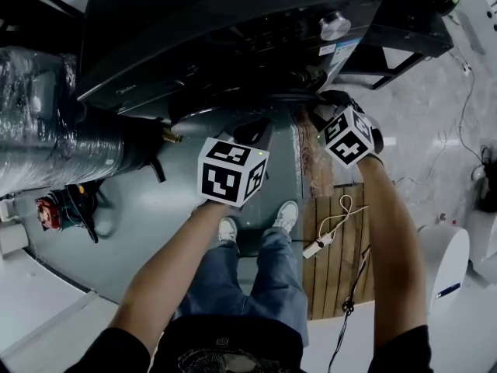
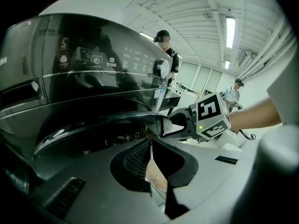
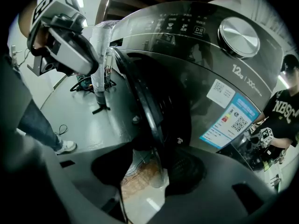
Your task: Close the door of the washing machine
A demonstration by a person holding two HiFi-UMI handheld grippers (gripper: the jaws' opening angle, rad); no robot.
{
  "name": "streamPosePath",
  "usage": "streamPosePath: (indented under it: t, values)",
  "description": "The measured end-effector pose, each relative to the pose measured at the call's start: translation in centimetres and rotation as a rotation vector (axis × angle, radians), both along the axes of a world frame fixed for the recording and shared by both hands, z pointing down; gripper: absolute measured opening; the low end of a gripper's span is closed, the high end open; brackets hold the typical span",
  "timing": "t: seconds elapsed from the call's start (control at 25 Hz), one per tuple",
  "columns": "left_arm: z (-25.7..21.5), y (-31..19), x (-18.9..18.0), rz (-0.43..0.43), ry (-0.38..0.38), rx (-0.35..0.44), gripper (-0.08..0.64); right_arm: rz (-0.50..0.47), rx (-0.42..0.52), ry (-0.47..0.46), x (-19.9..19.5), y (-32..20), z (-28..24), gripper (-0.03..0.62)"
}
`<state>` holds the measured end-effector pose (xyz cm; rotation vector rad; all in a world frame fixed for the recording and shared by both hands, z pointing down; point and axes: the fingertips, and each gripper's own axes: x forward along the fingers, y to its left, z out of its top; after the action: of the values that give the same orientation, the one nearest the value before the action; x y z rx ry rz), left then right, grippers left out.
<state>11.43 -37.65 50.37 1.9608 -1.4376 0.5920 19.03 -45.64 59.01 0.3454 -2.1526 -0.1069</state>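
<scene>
The dark washing machine point(image 1: 233, 29) fills the top of the head view, and its round door point(image 1: 233, 106) stands partly open towards me. In the left gripper view the door's dark rim point(image 2: 117, 120) runs across just above my left gripper point(image 2: 150, 143). Its two fingertips meet with nothing between them. My right gripper point(image 1: 328, 103) is at the door's free edge. In the right gripper view the door rim point(image 3: 145, 101) passes down between the jaws of my right gripper point(image 3: 152, 161), which stand wide and do not press on it. From the left gripper view the right gripper point(image 2: 176, 125) straddles that edge.
A plastic-wrapped cylinder point(image 1: 54, 130) lies at the left. A wooden pallet point(image 1: 342, 247) with a white power strip point(image 1: 314, 249) lies right of my feet point(image 1: 286, 214). A white bin point(image 1: 443, 263) stands at the right. Bystanders stand beyond the machine point(image 2: 164, 45) point(image 3: 280, 115).
</scene>
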Motion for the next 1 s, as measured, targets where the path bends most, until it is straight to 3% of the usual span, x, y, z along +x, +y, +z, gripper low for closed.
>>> streamPosePath:
  t: [0.76, 1.0]
  values:
    - [-0.5, -3.1, -1.2, -0.061, -0.053, 0.010, 0.032, -0.129, 0.037, -0.026, -2.8, -4.6, -0.2, 0.222]
    - [-0.1, -3.4, -0.7, -0.055, -0.058, 0.002, 0.032, -0.103, 0.032, -0.059, -2.6, -4.8, -0.4, 0.222]
